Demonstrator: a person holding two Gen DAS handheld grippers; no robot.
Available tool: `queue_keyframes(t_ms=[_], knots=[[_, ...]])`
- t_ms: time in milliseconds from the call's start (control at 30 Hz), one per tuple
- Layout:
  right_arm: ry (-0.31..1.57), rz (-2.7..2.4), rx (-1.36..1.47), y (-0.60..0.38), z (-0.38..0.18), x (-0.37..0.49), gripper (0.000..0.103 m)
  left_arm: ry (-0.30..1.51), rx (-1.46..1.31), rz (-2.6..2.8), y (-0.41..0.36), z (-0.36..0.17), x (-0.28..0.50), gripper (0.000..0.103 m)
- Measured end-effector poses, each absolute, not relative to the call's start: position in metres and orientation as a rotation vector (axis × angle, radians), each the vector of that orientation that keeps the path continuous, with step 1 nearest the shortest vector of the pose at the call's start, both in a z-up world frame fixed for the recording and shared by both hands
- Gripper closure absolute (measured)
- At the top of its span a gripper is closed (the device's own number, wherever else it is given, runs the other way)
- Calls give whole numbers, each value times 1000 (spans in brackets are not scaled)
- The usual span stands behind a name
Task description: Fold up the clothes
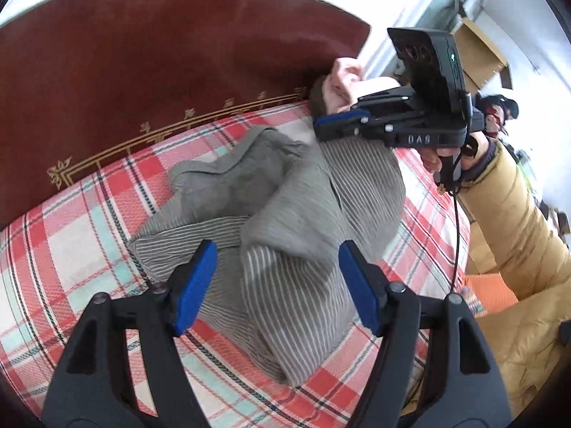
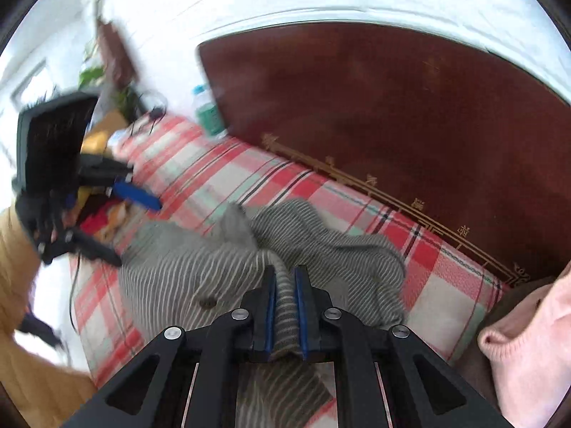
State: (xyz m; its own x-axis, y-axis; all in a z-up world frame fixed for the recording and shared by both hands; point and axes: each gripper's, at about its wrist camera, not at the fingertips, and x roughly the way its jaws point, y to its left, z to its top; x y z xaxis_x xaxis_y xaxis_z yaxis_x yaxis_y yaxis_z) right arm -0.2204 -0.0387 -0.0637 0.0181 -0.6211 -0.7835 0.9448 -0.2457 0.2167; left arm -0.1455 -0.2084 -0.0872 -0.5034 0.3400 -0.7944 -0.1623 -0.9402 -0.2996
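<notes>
A grey striped garment (image 1: 303, 196) lies crumpled on the red plaid bed sheet (image 1: 71, 249). My left gripper (image 1: 278, 285) hovers open just above its near end, one blue pad on either side and nothing between them. In the left wrist view my right gripper (image 1: 319, 126) is at the garment's far end, fingers together. In the right wrist view, the right gripper (image 2: 285, 285) is shut on a fold of the striped garment (image 2: 178, 267), which runs between the pads. The left gripper (image 2: 139, 233) shows blurred at the left, open.
A dark red headboard (image 1: 142, 71) with gold trim runs along the bed's far side. Pink clothing (image 2: 528, 339) is piled by the headboard. A bottle (image 2: 208, 110) and plants stand past the bed corner. A yellow sleeve (image 1: 517, 232) and cardboard box (image 1: 478, 50) are on the right.
</notes>
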Motion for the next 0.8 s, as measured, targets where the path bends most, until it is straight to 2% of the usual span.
queue_keyframes(t_ms=[167, 233, 267, 300, 367, 400, 433, 567, 600, 633, 667, 733, 800], knots=[[378, -1561, 1017, -49, -83, -241, 96, -303, -1407, 2457, -205, -112, -151, 31], [332, -1529, 1040, -46, -90, -243, 93, -317, -1421, 2446, -203, -122, -154, 31], [314, -1516, 1037, -40, -91, -242, 87, -324, -1427, 2441, -203, -127, -155, 31], [300, -1505, 1029, -34, -91, -239, 78, -330, -1434, 2436, -202, -132, -156, 31], [291, -1487, 998, -18, -90, -228, 27, -344, -1448, 2425, -201, -141, -159, 31], [300, -1482, 984, -10, -91, -222, 19, -357, -1434, 2419, -202, -142, -156, 31], [308, -1477, 970, -2, -91, -216, 17, -370, -1418, 2414, -203, -143, -153, 31], [387, -1438, 1014, 11, -115, -199, 17, -416, -1393, 2387, -205, -148, -144, 33], [409, -1424, 1032, 11, -124, -196, 20, -409, -1402, 2390, -202, -149, -142, 42], [417, -1411, 1039, 10, -130, -193, 39, -401, -1412, 2392, -199, -150, -140, 53], [421, -1397, 1044, 9, -135, -189, 70, -385, -1425, 2411, -196, -150, -138, 57], [428, -1420, 1009, 10, -135, -182, 83, -368, -1427, 2448, -193, -144, -134, 68], [395, -1452, 965, 14, -122, -179, 88, -349, -1398, 2494, -190, -131, -133, 72]])
